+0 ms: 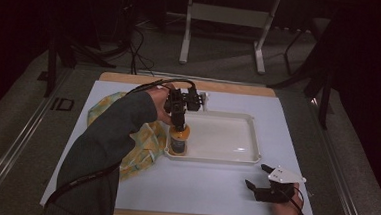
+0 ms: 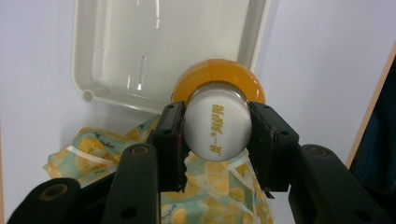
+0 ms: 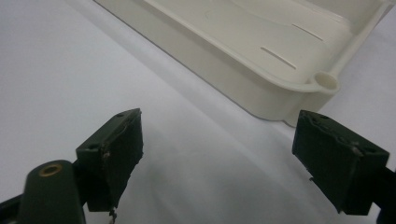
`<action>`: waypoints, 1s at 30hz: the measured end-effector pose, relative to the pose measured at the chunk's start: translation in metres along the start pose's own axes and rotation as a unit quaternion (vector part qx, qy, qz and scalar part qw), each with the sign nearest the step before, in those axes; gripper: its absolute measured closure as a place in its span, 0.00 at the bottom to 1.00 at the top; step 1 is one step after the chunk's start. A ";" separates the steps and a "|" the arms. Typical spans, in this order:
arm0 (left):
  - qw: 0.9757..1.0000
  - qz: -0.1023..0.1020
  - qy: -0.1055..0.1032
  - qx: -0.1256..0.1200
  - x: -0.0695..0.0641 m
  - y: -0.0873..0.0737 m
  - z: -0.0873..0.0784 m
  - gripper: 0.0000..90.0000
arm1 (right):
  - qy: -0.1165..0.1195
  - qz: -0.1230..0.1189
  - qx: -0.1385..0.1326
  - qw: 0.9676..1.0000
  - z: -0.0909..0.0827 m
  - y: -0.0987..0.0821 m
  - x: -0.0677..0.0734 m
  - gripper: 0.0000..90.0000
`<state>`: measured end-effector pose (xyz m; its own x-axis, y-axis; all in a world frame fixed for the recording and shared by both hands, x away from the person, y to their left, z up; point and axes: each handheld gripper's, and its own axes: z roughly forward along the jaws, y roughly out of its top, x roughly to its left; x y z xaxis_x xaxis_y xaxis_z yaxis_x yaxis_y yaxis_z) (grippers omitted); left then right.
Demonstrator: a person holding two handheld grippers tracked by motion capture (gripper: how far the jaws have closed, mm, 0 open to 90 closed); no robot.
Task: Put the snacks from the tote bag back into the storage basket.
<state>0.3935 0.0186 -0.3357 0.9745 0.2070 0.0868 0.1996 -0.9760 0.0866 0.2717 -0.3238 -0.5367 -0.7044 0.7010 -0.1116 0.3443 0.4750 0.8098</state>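
Note:
A small bottle [image 1: 179, 139] with an orange shoulder and a white cap [image 2: 215, 125] stands upright in the near left corner of the white tray [image 1: 247, 136]. My left gripper [image 1: 178, 122] comes down on it from above, shut on the cap, one black jaw on each side. The left gripper view looks straight down on the cap, which bears orange lettering, with the tray [image 2: 116, 56] beyond. My right gripper [image 1: 255, 176] rests open on the white mat near the front right, its jaws wide apart and empty. In the right gripper view the tray corner [image 3: 322, 84] lies just ahead of the gripper [image 3: 219, 154].
A yellow and teal cloth with a lemon print [image 1: 141, 149] lies crumpled left of the tray, partly under the left forearm. The white mat [image 1: 198, 188] covers a wooden table. Table legs and cables stand on the floor beyond the far edge.

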 end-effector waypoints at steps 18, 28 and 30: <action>1.000 0.005 -0.004 0.019 -0.005 0.005 0.015 0.65 | 0.000 0.001 0.000 1.000 0.000 0.000 0.000 0.18; 1.000 0.006 -0.011 0.004 -0.004 0.003 0.016 0.59 | -0.001 -0.001 0.000 1.000 0.000 0.000 0.000 0.18; 1.000 0.005 -0.006 0.001 -0.005 0.003 0.014 0.54 | -0.001 -0.002 0.000 1.000 0.000 0.000 0.000 0.18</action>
<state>0.3908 0.0137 -0.3500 0.9776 0.1960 0.0766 0.1896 -0.9783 0.0836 0.2715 -0.3235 -0.5368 -0.7038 0.7009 -0.1158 0.3426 0.4777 0.8089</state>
